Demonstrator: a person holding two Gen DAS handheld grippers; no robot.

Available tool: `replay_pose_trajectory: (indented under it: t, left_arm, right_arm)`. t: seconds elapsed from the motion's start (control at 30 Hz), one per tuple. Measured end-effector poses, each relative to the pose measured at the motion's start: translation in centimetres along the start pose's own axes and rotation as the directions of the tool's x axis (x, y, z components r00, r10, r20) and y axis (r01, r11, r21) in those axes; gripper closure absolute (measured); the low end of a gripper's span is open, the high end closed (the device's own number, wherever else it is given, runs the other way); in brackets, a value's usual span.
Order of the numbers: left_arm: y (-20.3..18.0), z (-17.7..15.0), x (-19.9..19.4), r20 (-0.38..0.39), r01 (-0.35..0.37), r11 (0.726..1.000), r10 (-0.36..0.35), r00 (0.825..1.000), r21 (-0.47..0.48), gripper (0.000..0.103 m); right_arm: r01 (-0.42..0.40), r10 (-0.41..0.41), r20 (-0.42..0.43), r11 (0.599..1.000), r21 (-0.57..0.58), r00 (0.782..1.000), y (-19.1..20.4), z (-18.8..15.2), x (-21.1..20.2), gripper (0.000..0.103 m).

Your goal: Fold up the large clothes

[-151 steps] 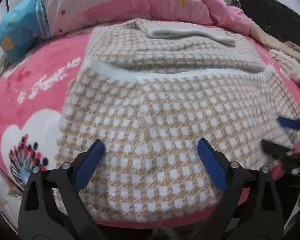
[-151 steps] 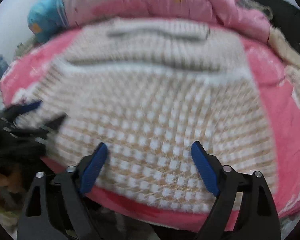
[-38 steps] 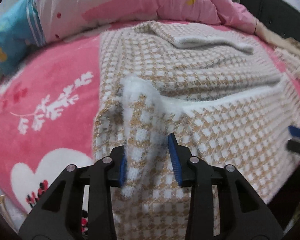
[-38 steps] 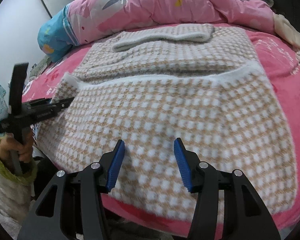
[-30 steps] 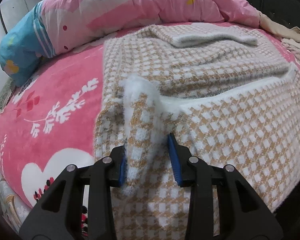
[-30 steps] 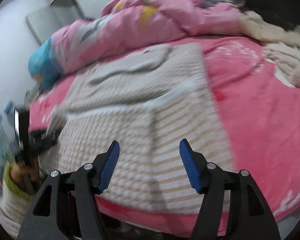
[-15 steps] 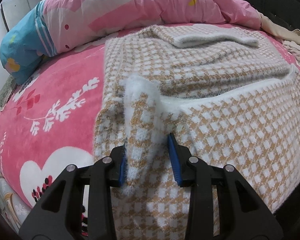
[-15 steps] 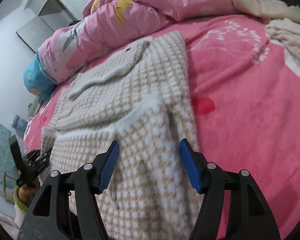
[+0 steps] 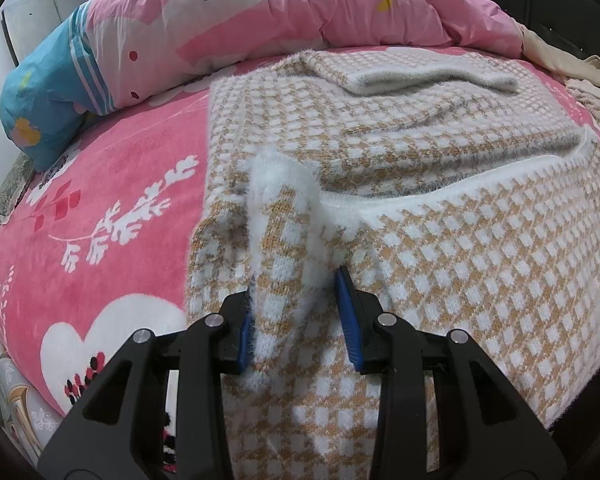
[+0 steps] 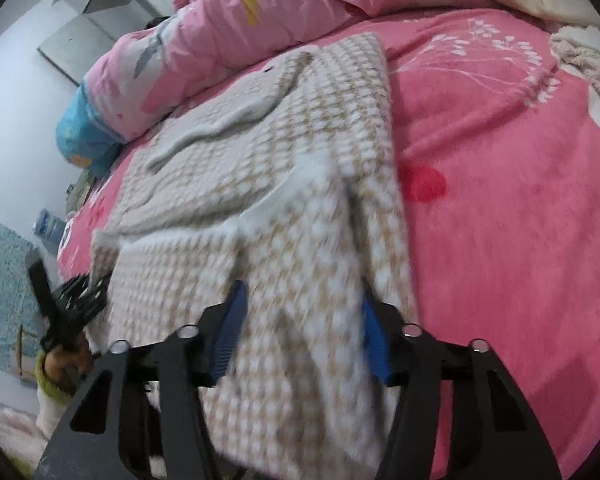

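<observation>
Checked sweater (image 9: 440, 248) flat on pink bed (image 9: 112, 184), hem half folded up. Left claw (image 9: 296, 312) pinching left hem corner. Right claw (image 10: 300, 320) closing over right corner, not biting yet imo. Get both layers, then lift both corners level.

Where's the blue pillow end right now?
The blue pillow end sits at the far left of the left wrist view, at the tip of the pink duvet, left of the checked sweater on the pink blanket.
</observation>
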State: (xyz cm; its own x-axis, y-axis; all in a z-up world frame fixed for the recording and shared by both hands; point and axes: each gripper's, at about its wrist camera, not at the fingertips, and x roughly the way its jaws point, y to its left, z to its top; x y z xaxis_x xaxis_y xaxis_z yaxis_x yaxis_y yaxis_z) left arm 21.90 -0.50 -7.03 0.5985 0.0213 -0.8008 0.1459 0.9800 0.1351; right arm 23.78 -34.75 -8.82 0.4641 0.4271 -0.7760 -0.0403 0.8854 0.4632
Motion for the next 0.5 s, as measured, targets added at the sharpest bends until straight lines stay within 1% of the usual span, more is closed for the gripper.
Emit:
replay_pose_trajectory:
  t: [0.1,0.23,0.37,0.43,0.5]
  left_arm:
    - [0.0,0.0,0.0,-0.001,0.003,1.0,-0.003,1.0,0.0,0.069]
    - [-0.2,0.0,0.0,-0.001,-0.001,1.0,0.001,1.0,-0.003,0.069]
    - [0.0,0.0,0.1,-0.003,-0.003,1.0,0.003,1.0,0.002,0.069]
    - [0.0,0.0,0.0,-0.002,0.0,1.0,0.0,1.0,-0.004,0.069]
    - [-0.1,0.0,0.0,-0.002,0.001,1.0,-0.001,1.0,-0.007,0.069]
  right_arm:
    - [0.005,-0.005,-0.009,1.0,-0.001,1.0,0.0,0.0,0.4,0.057]
    - [0.042,-0.044,-0.039,0.998,-0.055,0.998,1.1,-1.3,-0.3,0.062]
    - [0.12,-0.128,-0.045,0.983,-0.137,0.991,2.5,-2.4,-0.6,0.067]
    - [0.155,-0.162,-0.035,0.977,-0.146,0.986,2.7,-2.1,-0.3,0.067]
    - [0.173,-0.178,-0.019,0.975,-0.142,0.984,2.9,-1.6,0.2,0.067]
